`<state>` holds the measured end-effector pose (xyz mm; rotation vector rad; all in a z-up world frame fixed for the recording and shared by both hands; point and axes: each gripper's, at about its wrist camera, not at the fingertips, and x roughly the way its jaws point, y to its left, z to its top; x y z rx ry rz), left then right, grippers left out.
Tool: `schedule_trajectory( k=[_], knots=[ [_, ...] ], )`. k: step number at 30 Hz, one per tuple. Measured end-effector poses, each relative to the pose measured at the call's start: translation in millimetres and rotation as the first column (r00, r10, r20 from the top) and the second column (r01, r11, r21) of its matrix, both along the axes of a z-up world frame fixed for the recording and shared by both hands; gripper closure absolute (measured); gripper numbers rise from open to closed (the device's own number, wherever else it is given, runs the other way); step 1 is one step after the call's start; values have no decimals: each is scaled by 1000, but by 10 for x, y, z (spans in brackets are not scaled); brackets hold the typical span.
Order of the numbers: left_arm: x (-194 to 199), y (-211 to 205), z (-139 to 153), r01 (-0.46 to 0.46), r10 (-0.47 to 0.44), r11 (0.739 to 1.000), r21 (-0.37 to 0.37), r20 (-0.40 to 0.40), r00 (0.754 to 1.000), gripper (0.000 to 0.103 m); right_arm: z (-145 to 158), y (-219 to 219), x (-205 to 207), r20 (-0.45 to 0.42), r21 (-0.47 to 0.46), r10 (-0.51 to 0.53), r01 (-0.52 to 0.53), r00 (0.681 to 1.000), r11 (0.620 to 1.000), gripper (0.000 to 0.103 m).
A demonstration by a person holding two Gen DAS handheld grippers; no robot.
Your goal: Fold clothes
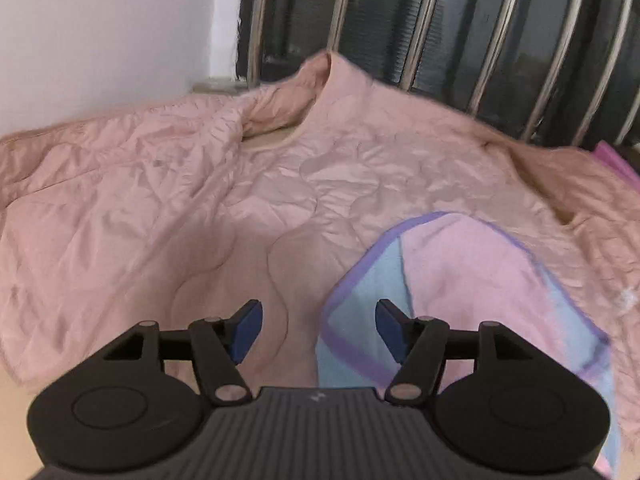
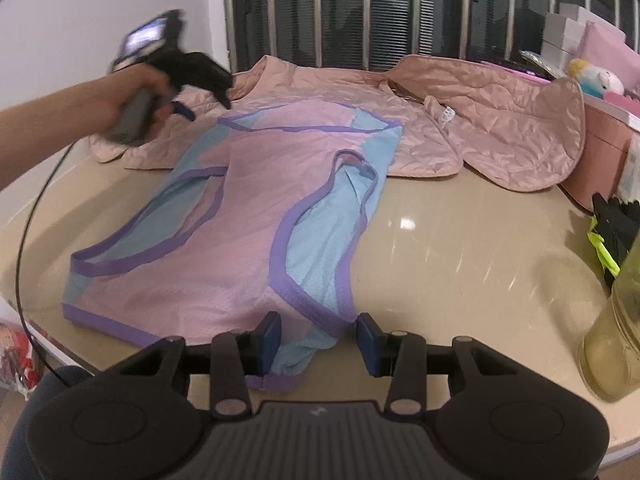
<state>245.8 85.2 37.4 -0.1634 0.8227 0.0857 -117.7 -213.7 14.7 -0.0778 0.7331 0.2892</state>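
Presently the vest (image 2: 244,248) lies flat on the table (image 2: 460,248), long axis running away from the right gripper (image 2: 318,340), whose open jaws straddle its near hem, while the left gripper (image 1: 318,330), also open, hovers over its far end atop the jacket (image 1: 160,200).

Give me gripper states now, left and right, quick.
Left gripper: open, holding nothing, above the peach quilted jacket.
Right gripper: open, holding nothing; pink-and-blue jersey hem lies between its fingers, ungripped.

Each hand-held gripper (image 1: 319,330) — black, ribbed body, blue pads (image 2: 269,342) — trails a cable (image 2: 30,216).
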Motion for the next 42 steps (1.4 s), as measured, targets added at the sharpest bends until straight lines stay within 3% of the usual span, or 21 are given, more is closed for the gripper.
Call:
schedule_trajectory(
  k=[1, 2, 3, 5, 10, 15, 21, 25, 28, 30, 32, 34, 36, 39, 42],
  knots=[
    [97, -16, -42, 3, -3, 1000, 11, -23, 1000, 57, 3, 1, 10, -2, 1, 10, -10, 1000, 1000, 64],
    [179, -26, -81, 3, -2, 1000, 24, -45, 999, 88, 7, 1, 21, -5, 3, 22, -22, 1000, 1000, 70],
    [193, -15, -101, -9, 11, 999, 40, -57, 998, 98, 14, 5, 31, -11, 8, 36, -36, 999, 999, 82],
    [118, 20, -82, -10, 12, 999, 46, -34, 999, 100, 24, 30, 46, -22, -9, 31, -31, 999, 999, 97],
    [-69, 110, -35, -15, 14, 998, 61, 23, 1000, 102, 49, -26, 89, -33, -48, 9, -11, 999, 999, 99],
    [-408, 275, 103, -49, 44, 997, 60, 82, 996, 102, 49, -357, 322, -20, -117, -78, 75, 997, 990, 99],
    [-1565, 593, 123, -115, 99, 988, 99, 155, 983, 102, 98, -576, 609, 3, -171, -128, 126, 992, 977, 99],
    [-2563, 942, -61, -229, 230, 973, -26, 116, 966, 102, 88, -475, 736, 5, -213, -119, 117, 993, 970, 97],
    [-3224, 1016, -172, -294, 298, 954, -66, 75, 952, 102, 178, -390, 624, 46, -216, -95, 102, 994, 971, 84],
    [-3586, 1063, -200, -338, 345, 936, -96, 69, 936, 99, 266, -334, 487, 79, -202, -61, 76, 995, 976, 57],
    [-3755, 1146, -141, -364, 376, 922, -131, 81, 923, 97, 354, -284, 258, 96, -168, -6, 22, 995, 986, 56],
    [-3720, 1247, -34, -357, 370, 928, -110, 140, 919, 86, 405, -236, 29, 85, -121, 42, -32, 996, 992, 56],
    [-3535, 1341, 51, -365, 366, 930, -35, 167, 916, 48, 385, -190, -163, 40, -77, 64, -61, 997, 995, 56],
    [-3117, 1454, 132, -373, 352, 924, 85, 189, 917, 47, 297, -132, -397, -12, -62, 63, -63, 998, 996, 56],
    [-2689, 1498, 92, -305, 279, 942, 143, 176, 944, 44, 209, -107, -555, -40, -65, 25, -28, 999, 998, 56]
  ],
)
